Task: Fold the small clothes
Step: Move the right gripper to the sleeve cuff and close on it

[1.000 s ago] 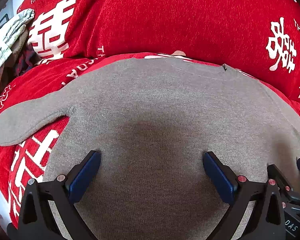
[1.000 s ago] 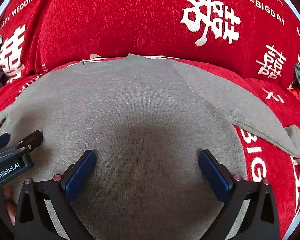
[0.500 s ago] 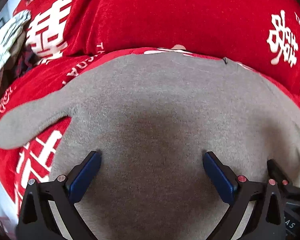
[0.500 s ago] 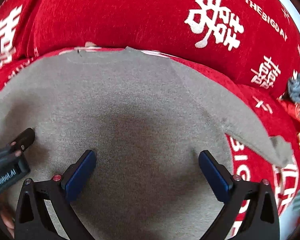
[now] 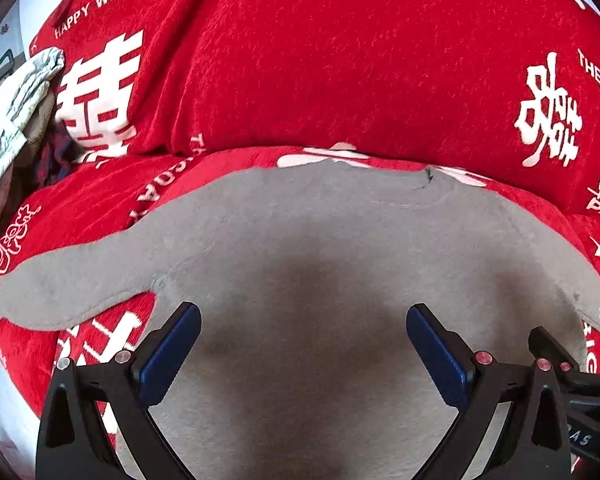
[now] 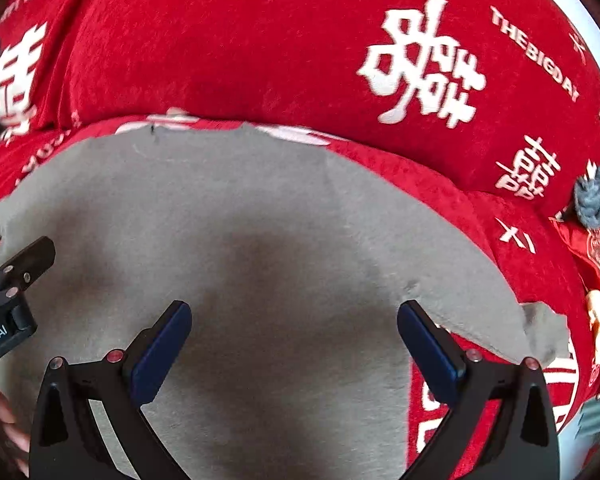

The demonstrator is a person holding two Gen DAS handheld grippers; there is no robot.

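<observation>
A small grey long-sleeved sweater (image 5: 320, 248) lies flat on a red cloth, collar at the far side. It also fills the right wrist view (image 6: 240, 232). Its left sleeve (image 5: 68, 284) spreads out to the left, its right sleeve (image 6: 472, 280) to the right. My left gripper (image 5: 303, 332) is open and empty, just above the sweater's body. My right gripper (image 6: 294, 330) is open and empty too, above the body's right part. Each gripper shows at the edge of the other's view.
The red cloth (image 5: 340, 60) with white wedding print covers the surface and rises as a bulge behind the sweater. A pile of light clothes (image 5: 12, 116) lies far left. A grey knotted item (image 6: 596, 196) lies far right.
Both grippers have drawn back and up a little from the sweater, so more of the sleeves and red cloth shows. Jaws stay open. The sweater has not moved.
</observation>
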